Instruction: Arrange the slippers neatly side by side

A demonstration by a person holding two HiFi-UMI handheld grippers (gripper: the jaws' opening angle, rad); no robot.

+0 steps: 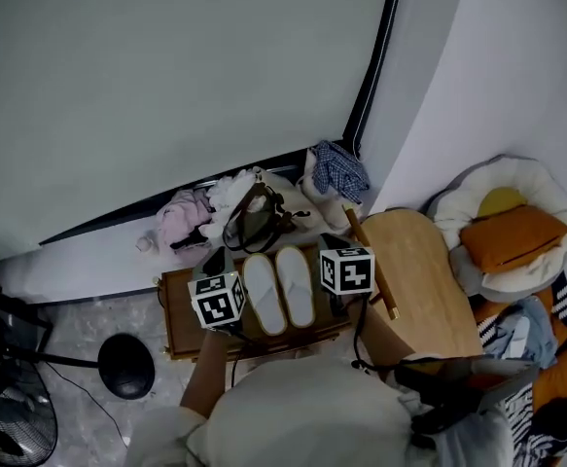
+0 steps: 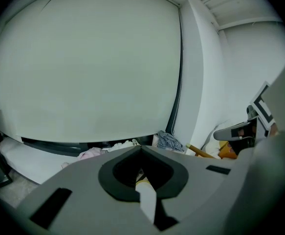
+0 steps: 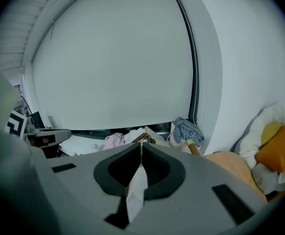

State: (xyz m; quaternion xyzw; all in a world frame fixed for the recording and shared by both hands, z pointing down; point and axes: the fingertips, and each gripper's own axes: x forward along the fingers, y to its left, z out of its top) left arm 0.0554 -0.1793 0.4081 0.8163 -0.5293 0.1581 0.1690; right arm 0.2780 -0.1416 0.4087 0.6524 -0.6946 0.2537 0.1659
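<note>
Two white slippers lie side by side, toes away from me, on a low wooden table [image 1: 179, 331]: the left slipper [image 1: 263, 294] and the right slipper [image 1: 297, 285]. My left gripper [image 1: 217, 255] hovers just left of the pair, and my right gripper [image 1: 331, 239] just right of it. In the left gripper view the left gripper [image 2: 141, 149] has its jaws closed tip to tip with nothing between them, and a white slipper [image 2: 146, 195] shows through the gap below. In the right gripper view the right gripper [image 3: 141, 146] is also shut and empty, above a slipper [image 3: 137, 190].
Behind the table lie pink clothes [image 1: 181, 217], a brown bag [image 1: 256, 224] and a blue checked cloth [image 1: 339, 168]. A wooden stick [image 1: 372, 263] and a round wooden board [image 1: 421, 272] lie to the right, then a cushion bed [image 1: 513, 230]. A fan [image 1: 1, 418] stands at the left.
</note>
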